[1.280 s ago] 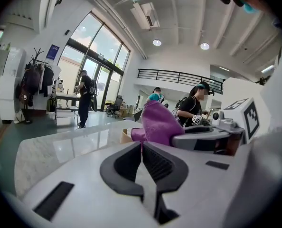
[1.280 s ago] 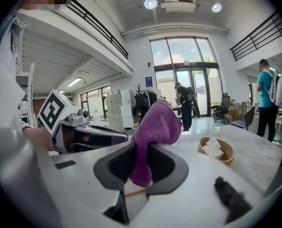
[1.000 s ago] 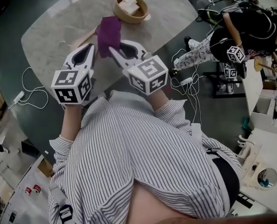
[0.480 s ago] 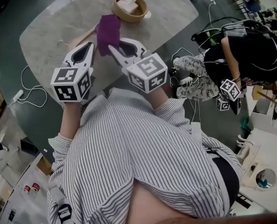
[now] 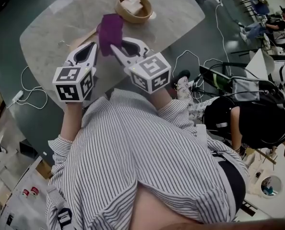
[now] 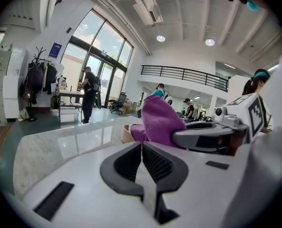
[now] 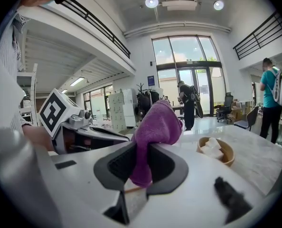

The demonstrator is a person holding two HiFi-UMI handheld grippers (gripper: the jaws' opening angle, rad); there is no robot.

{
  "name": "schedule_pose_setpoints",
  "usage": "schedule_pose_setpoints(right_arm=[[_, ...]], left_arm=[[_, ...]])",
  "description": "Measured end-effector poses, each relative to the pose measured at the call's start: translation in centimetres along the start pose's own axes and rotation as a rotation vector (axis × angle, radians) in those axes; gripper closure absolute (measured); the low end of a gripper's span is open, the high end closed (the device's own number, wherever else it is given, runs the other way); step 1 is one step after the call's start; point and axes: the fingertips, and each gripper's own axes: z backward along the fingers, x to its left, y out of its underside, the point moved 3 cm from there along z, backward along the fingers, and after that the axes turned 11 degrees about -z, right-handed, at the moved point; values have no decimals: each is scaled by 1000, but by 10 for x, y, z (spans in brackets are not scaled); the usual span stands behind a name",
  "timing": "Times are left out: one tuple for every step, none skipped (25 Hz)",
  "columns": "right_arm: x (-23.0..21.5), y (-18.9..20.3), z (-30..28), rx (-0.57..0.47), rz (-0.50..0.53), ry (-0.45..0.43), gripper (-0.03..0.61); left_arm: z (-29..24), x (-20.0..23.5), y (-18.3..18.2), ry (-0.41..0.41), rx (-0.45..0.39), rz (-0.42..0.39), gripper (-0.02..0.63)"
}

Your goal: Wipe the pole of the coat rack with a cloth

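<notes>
1. The right claw [image 5: 114, 48] is clamped on a purple cloth [image 5: 111, 30]. In the right gripper view the fabric is pinched between the two pads and rises in a bunch above them.
2. The left claw [image 5: 91, 48] is closed with nothing in it, and its pads meet in the left gripper view. It hangs just beside the right claw, above the near edge of the tabletop [image 5: 51, 28].
3. Judged from this, only the pick-up is done. The cloth is in hand but touches no pole, so all the wiping remains.
4. A coat rack [image 6: 36, 77] hung with dark garments stands well apart, by the tall windows, in the left gripper view. A tan wooden strip [image 5: 87, 34] lies on the tabletop below the cloth; whether that is the pole meant, I cannot tell.
5. The tabletop is a rounded slab of pale grey, marble-look stone. Beyond the cloth stands a wooden bowl [image 5: 142, 16] with a white wad [image 5: 132, 4] in it.
6. The room is a large, bright hall with a dark floor, a balcony railing and ceiling lights. Cables [image 5: 195, 63] trail across the floor, and another person [image 5: 248, 123] crouches to the right of the tabletop.
</notes>
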Motion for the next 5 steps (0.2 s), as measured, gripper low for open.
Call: schedule_pose_setpoints(right_arm=[[-3, 0, -1, 1, -2, -1, 512], [-5, 0, -2, 2, -4, -2, 512], [-7, -1, -3, 1, -4, -3, 512], [-10, -2, -4, 0, -5, -3, 512], [-12, -3, -5, -2, -5, -3, 512]], left_arm=[[-3, 0, 0, 0, 1, 1, 594], [-5, -1, -1, 2, 2, 4, 594], [-8, -1, -1, 5, 2, 10, 594], [-10, -1, -2, 9, 2, 17, 594], [-12, -1, -3, 14, 2, 25, 594]])
